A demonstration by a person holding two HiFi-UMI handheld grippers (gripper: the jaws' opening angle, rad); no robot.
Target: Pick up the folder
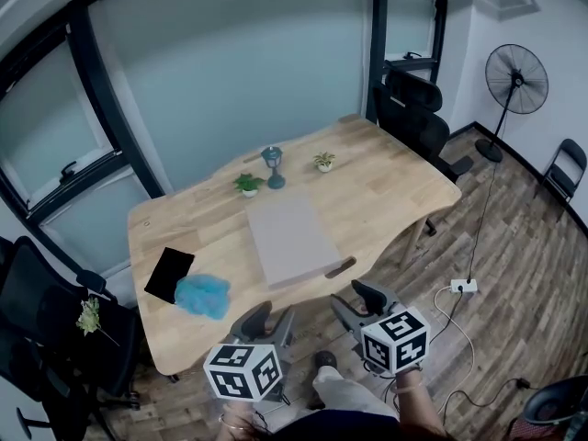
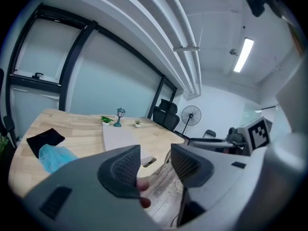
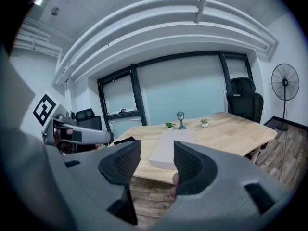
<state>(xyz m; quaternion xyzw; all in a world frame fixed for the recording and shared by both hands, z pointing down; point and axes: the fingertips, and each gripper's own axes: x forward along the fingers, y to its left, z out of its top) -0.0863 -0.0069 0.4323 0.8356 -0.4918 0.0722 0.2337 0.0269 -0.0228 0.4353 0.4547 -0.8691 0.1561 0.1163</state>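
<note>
Folder (image 1: 292, 242) first: in the head view it lies flat near the middle of the wooden table (image 1: 395, 191), a pale grey slab with its near short edge close to the table's front edge, just beside a dark slot (image 1: 340, 267) in the top. My left gripper (image 1: 274, 315) and right gripper (image 1: 358, 299) hang below that edge, side by side and apart from the folder. A blue cloth (image 1: 202, 295) and a black pouch (image 1: 170, 272) lie to the folder's left; a small lamp (image 1: 273, 166) and two potted plants (image 1: 248, 184) stand beyond its far end.

Left gripper view: my left gripper (image 2: 155, 160) has its jaws parted with only floor and table edge between them — nothing held. The folder (image 2: 120, 136) shows above the left jaw, well ahead.

Right gripper view: my right gripper (image 3: 156, 160) is likewise parted and empty, and the folder (image 3: 172, 146) sits framed in the gap, still out on the table.

As I judge it, the trouble lies in the folder's flatness. If my jaws come in too high, the pads may skate over the cover and shove it toward the lamp and plants. If only one side bites, it may tilt and slip — or fall open.
</note>
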